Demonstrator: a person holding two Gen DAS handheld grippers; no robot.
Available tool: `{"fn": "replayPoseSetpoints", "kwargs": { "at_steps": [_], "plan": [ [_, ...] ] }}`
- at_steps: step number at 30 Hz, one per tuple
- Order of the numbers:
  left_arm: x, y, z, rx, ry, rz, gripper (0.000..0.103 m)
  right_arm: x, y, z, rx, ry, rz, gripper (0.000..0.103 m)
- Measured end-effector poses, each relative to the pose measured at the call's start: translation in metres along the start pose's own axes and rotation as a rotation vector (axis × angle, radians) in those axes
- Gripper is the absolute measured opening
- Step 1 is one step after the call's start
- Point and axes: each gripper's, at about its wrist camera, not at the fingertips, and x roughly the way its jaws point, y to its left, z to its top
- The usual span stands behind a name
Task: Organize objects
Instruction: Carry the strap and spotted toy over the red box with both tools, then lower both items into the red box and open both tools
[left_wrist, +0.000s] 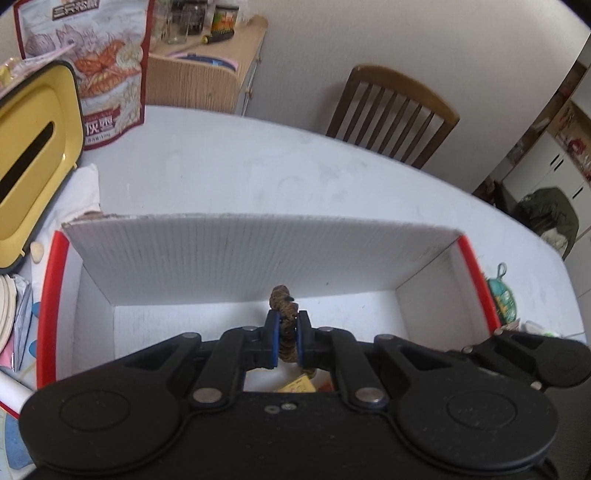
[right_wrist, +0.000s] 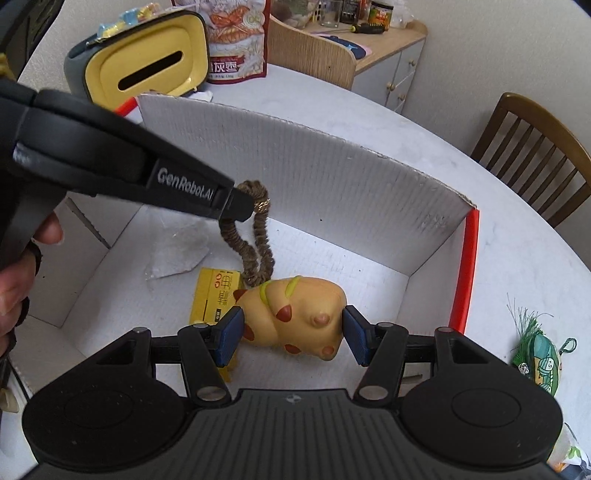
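Inside the white cardboard box on the bench, the left gripper fingers pinch a brown hair scrunchie. The right gripper fingers clamp a yellow spotted toy just above the box floor, beside a yellow card.

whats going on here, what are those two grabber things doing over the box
A person is tidying small things into a white cardboard box on the table, with a gripper in each hand. The left gripper is shut on a brown braided hair tie, which hangs down into the box. The right gripper grips a yellow spotted toy between its blue pads, low inside the box. A yellow packet and a bit of clear plastic lie on the box floor.
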Motion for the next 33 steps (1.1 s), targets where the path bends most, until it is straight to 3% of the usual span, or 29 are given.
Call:
{"fn": "replayPoseSetpoints", "kwargs": {
  "at_steps": [5, 13, 18, 33],
  "plan": [
    [0.013, 0.003, 0.0, -0.005, 0.063, 0.019, 0.008, 0.002, 0.001, 0.0, -0.002, 0.0, 0.011, 0.059],
    [0.024, 0.007, -0.001, -0.02, 0.123, 0.049, 0.022, -0.004, 0.0, -0.002, -0.018, -0.016, 0.015, 0.058],
    [0.017, 0.004, 0.0, -0.02, 0.105, 0.061, 0.054, -0.011, -0.003, -0.002, -0.014, -0.034, 0.015, 0.062],
    [-0.031, -0.022, -0.007, 0.026, 0.014, 0.019, 0.063, -0.067, -0.015, -0.013, 0.064, -0.126, 0.072, 0.066]
  ]
}}
